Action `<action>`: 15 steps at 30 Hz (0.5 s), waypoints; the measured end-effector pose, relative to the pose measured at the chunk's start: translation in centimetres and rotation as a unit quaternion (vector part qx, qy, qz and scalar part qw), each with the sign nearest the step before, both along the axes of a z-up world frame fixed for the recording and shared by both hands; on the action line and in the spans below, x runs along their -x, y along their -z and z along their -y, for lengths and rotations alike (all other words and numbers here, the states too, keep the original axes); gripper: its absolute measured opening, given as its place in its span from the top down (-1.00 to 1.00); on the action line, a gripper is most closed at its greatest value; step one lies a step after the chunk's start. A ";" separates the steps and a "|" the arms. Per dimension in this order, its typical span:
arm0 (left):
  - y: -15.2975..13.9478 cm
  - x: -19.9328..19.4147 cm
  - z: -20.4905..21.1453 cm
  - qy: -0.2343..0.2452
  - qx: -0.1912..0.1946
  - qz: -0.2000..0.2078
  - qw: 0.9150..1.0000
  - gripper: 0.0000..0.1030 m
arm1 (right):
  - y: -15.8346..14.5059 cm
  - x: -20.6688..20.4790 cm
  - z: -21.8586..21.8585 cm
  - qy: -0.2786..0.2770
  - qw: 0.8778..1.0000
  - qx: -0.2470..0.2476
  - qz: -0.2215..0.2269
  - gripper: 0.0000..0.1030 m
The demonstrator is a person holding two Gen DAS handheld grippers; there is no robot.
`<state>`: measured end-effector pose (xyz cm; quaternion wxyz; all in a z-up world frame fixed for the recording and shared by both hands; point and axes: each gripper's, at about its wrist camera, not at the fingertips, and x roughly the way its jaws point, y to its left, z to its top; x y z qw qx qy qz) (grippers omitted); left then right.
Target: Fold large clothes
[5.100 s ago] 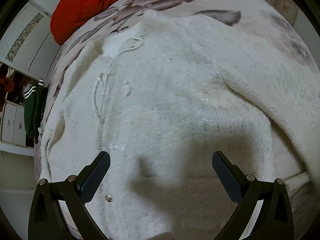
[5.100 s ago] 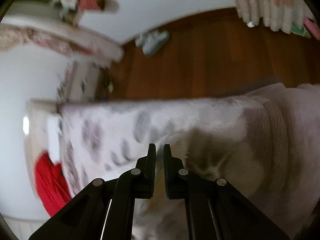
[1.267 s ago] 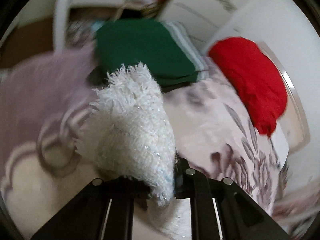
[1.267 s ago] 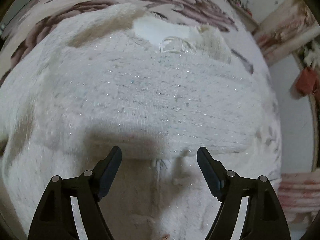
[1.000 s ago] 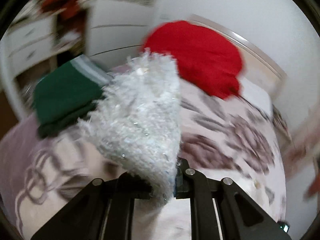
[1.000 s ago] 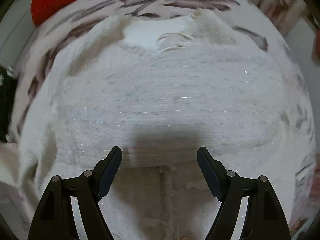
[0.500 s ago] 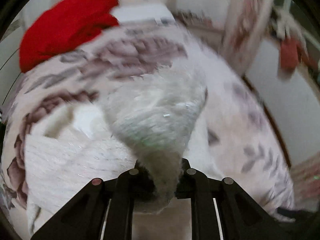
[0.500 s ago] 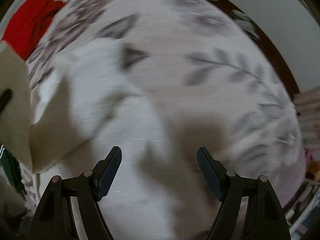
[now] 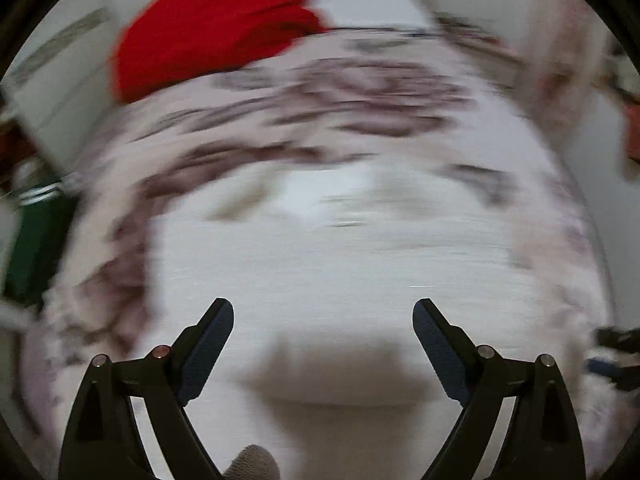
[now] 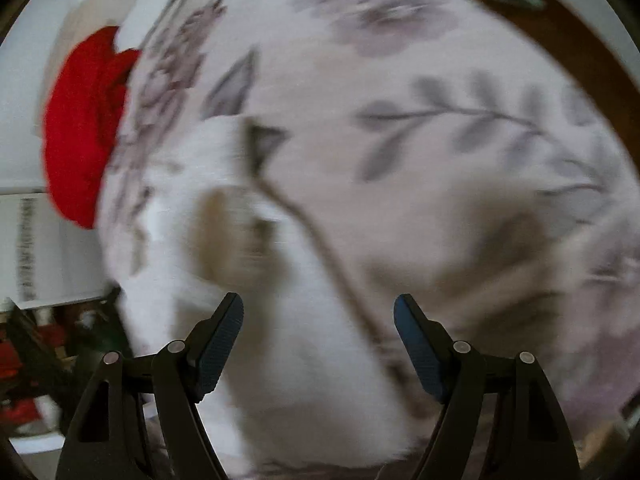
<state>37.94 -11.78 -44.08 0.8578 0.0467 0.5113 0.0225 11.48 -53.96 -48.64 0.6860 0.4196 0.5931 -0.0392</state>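
While both views are smeared by motion blur, the main facts can be read; the left tongs (image 9: 323, 316) stand wide apart with nothing between their fingers, and the right tongs (image 10: 319, 311) are spread just as wide and likewise hold nothing. Straight ahead of the left tongs and beneath them lies the white sweater (image 9: 340, 264), spread flat on the bed (image 9: 360, 92), whose cover is pale with a dark flower print; a brighter white patch near the sweater's far edge looks like the neck opening, though the blur hides the detail. Beyond the sweater, ahead and to the left of the left tongs, a red cloth (image 9: 216, 24) is heaped at the far end of the bed; a green garment (image 9: 36, 240) with white stripes sits at the far left edge of that view. From the right tongs the sweater (image 10: 288, 340) lies ahead and to the left, its nearest part under the left finger, with a raised fold in shadow; to the right of these tongs is bare leaf-printed bed cover (image 10: 440, 128); the red cloth (image 10: 84, 120) shows far off to the left.
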 end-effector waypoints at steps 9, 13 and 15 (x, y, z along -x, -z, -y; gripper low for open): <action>2.6 -3.5 -15.9 -0.185 -0.075 -0.013 0.980 -0.78 | 5.3 -11.9 -8.5 -0.126 0.991 -0.032 -0.021 0.24; 2.3 -4.6 -18.0 -0.207 -0.057 -0.005 0.977 -0.78 | 1.0 -13.7 -10.2 -0.130 0.990 0.036 0.045 0.88; 2.3 -5.4 -18.4 -0.212 -0.027 -0.003 0.977 -0.78 | -2.1 -14.0 -9.4 -0.108 0.989 0.053 0.085 0.88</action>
